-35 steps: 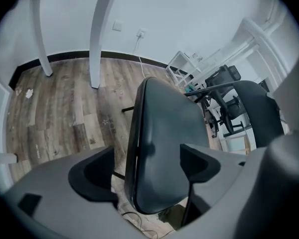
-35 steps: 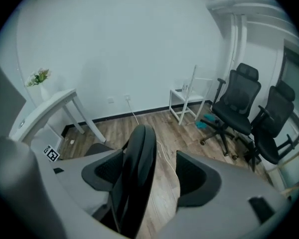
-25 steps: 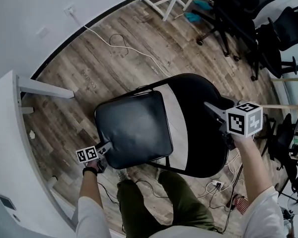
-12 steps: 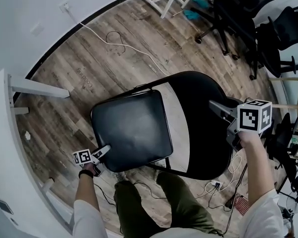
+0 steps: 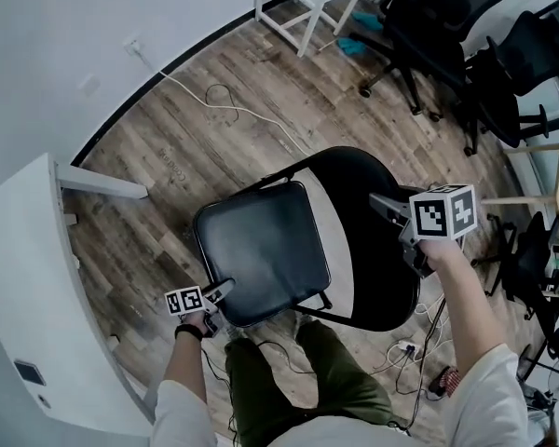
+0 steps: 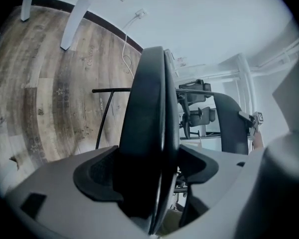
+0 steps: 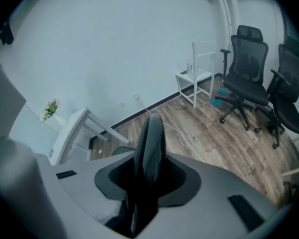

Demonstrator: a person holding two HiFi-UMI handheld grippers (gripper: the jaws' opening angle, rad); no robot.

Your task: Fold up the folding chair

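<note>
A: Right, folding chair (image 5: 289, 250) unfolded on the floor (image 5: 196, 147). Left tool (image 5: 225, 288) pinches the seat (image 5: 256, 250) front edge, right tool (image 5: 384, 205) the backrest (image 5: 377, 259) top, both jaws just closing.

B: Risk: shallow edge grips. The seat slips free and drops.

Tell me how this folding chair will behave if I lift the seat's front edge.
The seat sits inside a thin tube frame, so it probably pivots toward the backrest rather than lifting everything. That frame looks light and may skid on the smooth wood floor.
</note>
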